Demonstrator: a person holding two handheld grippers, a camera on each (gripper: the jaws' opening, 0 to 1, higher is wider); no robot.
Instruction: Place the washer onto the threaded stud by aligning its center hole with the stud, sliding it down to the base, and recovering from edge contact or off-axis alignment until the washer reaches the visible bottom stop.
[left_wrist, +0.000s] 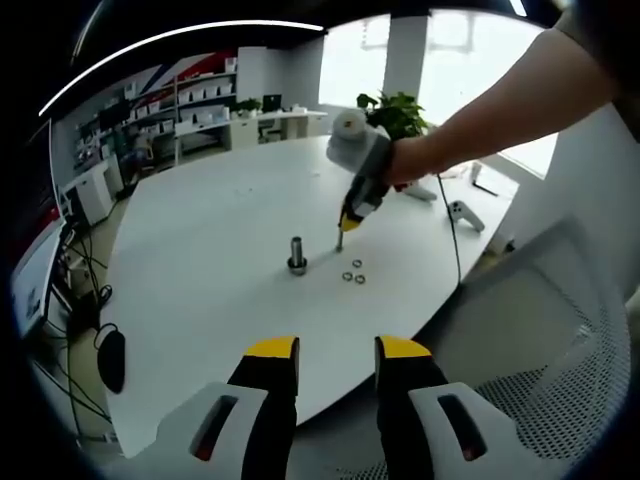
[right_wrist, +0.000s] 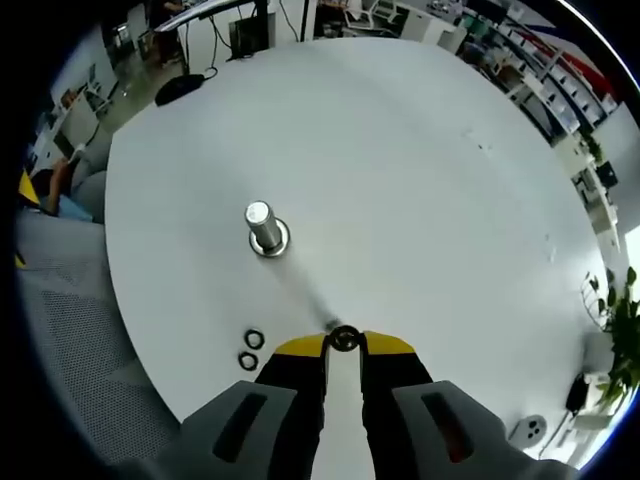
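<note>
The right gripper (right_wrist: 343, 343) has its jaws drawn in narrow on a washer (right_wrist: 344, 338), pinched by its rim at the yellow tips, just above the table (right_wrist: 420, 180). In the left gripper view this same gripper (left_wrist: 341, 232) points tip-down, close beside the stud (left_wrist: 297, 252), on the side away from that camera. The left gripper (left_wrist: 337, 352) hangs back off the table edge, well apart from the stud, jaws apart with nothing between them.

The stud (right_wrist: 262, 226) stands upright on the table with a ring-like base around its foot; whether that is a stop or a washer already seated I cannot tell. Two spare washers (right_wrist: 250, 349) lie flat on the table, near the stud and just beside the right gripper.

The held washer is not yet over the stud. My judgement is that the main risk lies in the grip: the washer is held only by a thin edge, so if it meets the stud top off-centre it may tilt, jam on the threads, or twist out of the jaws. Releasing it before the hole is around the stud would let it drop and roll across the smooth table. A low sweep toward the stud could also knock the spare washers.
</note>
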